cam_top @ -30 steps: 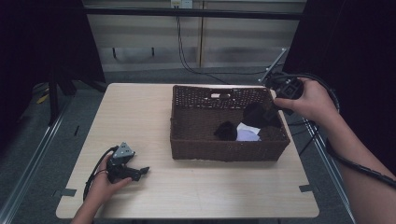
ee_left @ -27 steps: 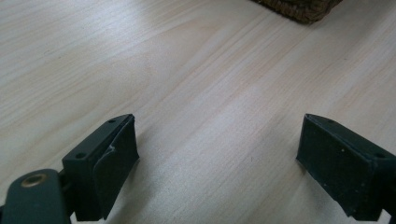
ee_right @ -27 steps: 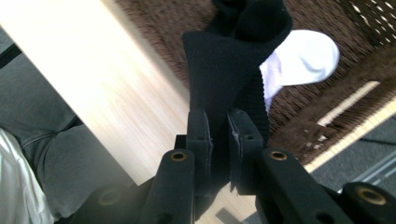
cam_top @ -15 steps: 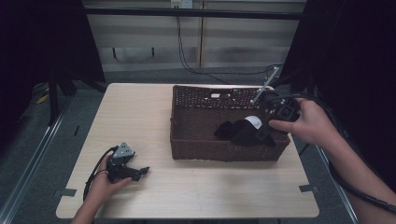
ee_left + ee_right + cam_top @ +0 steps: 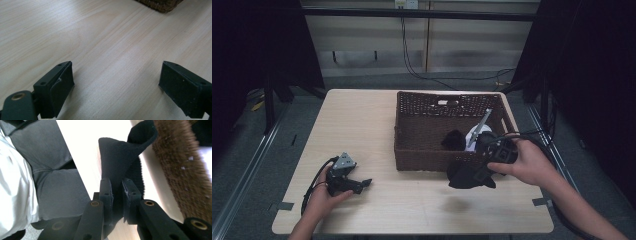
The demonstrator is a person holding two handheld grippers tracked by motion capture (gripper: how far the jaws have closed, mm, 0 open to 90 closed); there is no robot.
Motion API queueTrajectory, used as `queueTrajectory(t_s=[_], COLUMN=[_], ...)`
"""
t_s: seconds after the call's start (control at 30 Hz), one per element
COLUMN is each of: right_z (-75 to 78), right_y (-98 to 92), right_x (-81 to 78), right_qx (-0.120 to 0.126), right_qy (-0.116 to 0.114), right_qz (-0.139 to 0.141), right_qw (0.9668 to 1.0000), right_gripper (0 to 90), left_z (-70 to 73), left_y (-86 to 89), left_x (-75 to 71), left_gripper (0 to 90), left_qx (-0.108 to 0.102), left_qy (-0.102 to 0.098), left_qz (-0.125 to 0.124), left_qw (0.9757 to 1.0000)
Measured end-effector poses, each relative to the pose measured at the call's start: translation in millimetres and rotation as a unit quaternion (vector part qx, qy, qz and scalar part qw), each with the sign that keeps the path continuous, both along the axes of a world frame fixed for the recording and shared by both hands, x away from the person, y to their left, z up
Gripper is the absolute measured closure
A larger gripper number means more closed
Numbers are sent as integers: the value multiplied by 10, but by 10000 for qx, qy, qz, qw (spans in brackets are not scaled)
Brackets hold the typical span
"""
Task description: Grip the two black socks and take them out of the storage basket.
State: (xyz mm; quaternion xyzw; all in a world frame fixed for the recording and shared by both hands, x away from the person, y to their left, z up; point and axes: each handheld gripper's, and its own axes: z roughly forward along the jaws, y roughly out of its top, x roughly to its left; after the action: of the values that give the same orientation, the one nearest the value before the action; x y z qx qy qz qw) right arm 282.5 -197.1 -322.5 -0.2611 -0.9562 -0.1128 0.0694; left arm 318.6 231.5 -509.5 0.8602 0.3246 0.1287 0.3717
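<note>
The right gripper (image 5: 482,176) pinched a black sock (image 5: 468,176) tight between its 2 jaws, hanging it over the table (image 5: 362,120) just outside the wicker basket (image 5: 432,157), likely for setting down. The left gripper (image 5: 357,184) rested wide open, empty.

The basket (image 5: 447,150) is set on the counter (image 5: 362,120), toward its right half. Inside the basket, a dark cloth (image 5: 454,140) is lain. Just before the basket's front wall, a sock (image 5: 468,176) is held by the right gripper (image 5: 484,172). Well to the basket's left, the left gripper (image 5: 359,184) is rested on the counter.
</note>
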Motion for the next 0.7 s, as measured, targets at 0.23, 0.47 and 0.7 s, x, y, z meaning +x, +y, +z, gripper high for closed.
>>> queueTrajectory(t_s=[0.23,0.47,0.7], right_z=[-434,-767,-951], right_y=[22,5,-70], right_x=[23,44,53], right_qx=[-3,-194,-471], right_qy=[269,336,337], right_qz=[97,62,-7], right_qw=[9996,9992,9983], right_gripper=[788,783,757], left_z=[1,0,1], left_y=[1,1,1], left_x=[-4,-3,-4], left_gripper=[114,114,114], left_qx=[6,-6,7], left_qy=[39,38,37], left_qz=[-4,-10,-4], left_qw=[10000,10000,10000])
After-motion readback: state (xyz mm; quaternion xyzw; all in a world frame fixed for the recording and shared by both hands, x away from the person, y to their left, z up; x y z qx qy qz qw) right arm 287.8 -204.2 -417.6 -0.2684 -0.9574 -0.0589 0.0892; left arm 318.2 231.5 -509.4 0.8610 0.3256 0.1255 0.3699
